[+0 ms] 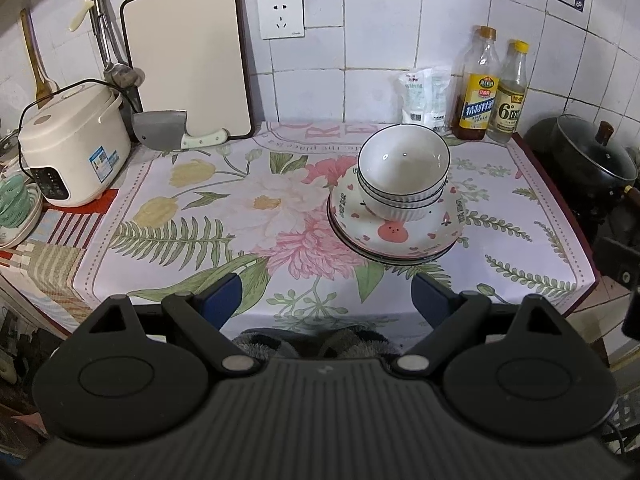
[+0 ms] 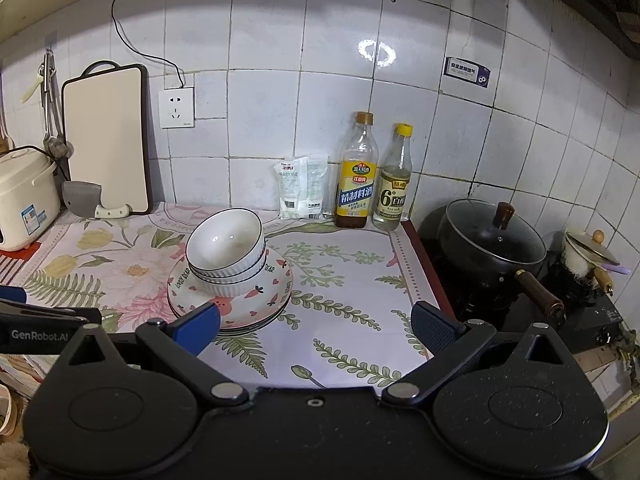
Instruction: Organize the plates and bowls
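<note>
From where I sit the tidying looks nearly finished: the white ribbed bowls with dark rims (image 1: 403, 176) sit nested on the stacked pink-patterned ceramic plates (image 1: 394, 236), one pile on the floral-clothed surface (image 1: 224, 208), toward two o'clock from my left claw (image 1: 322, 300) and ten o'clock from my right claw (image 2: 316, 326). Both claws are spread wide with nothing between them, clear of the pile. I count three bowls and, I think, three plates; the lower rims overlap. Nothing else seems left loose to stack.
</note>
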{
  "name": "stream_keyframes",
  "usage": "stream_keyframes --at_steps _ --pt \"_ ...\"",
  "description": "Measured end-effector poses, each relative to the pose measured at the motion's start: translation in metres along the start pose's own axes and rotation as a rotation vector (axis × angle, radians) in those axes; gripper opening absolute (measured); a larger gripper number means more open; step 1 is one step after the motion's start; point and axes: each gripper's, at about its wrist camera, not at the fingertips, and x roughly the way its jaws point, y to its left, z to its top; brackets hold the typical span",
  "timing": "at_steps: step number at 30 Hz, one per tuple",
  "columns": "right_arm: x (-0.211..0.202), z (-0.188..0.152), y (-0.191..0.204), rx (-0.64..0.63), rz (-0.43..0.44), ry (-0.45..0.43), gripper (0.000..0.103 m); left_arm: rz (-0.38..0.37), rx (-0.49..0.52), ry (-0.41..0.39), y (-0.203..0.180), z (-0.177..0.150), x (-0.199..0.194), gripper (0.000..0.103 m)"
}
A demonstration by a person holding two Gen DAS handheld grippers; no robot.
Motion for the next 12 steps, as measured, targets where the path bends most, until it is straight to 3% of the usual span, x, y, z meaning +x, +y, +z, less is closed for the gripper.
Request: stream_keyframes --at_steps 12 --pt "0.0015 -0.0019 -0.0005 -0.001 -0.003 0.006 0.103 0.009 0.004 -0.015 0.0008 0.0005 -0.0009 0.092"
